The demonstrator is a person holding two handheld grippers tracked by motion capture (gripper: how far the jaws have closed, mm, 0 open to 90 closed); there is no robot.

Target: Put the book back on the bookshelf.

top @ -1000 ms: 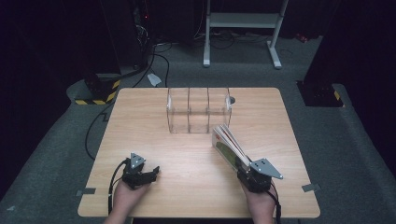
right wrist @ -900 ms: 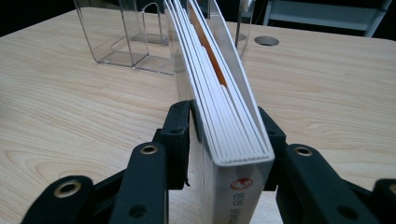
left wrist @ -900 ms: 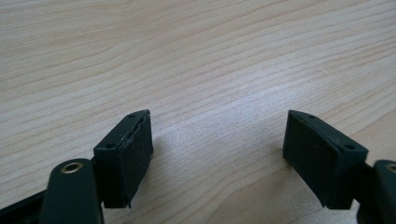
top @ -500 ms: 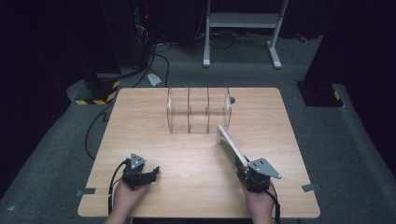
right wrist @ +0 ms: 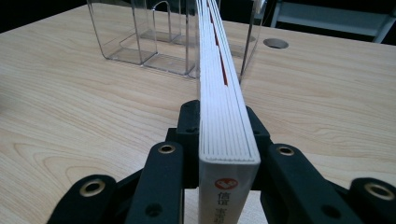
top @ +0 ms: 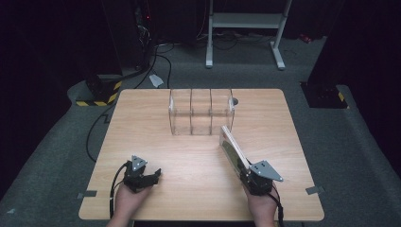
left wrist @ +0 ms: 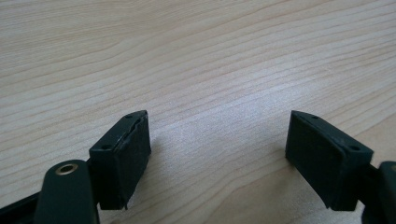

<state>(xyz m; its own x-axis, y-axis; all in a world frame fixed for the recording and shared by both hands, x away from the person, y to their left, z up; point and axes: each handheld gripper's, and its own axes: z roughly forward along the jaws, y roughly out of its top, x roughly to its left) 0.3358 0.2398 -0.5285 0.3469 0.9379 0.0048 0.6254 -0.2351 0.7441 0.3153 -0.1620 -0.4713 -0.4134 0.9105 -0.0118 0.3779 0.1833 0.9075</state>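
One clear three-bay organizer [top: 201,113] far centre, bays empty, one book [top: 232,147] clamped in right gripper [top: 247,174], left gripper [top: 153,174] spread, empty-jawed, near left

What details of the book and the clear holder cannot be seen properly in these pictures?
- Book cover: in the right gripper view the book shows edge-on; in the high view it is too small.
- Spine print: cut off by the bottom edge of the right gripper view.
- Right gripper pads: hidden by the book.
- Clear holder dividers: faint in the high view, so the slots' contents are unclear.
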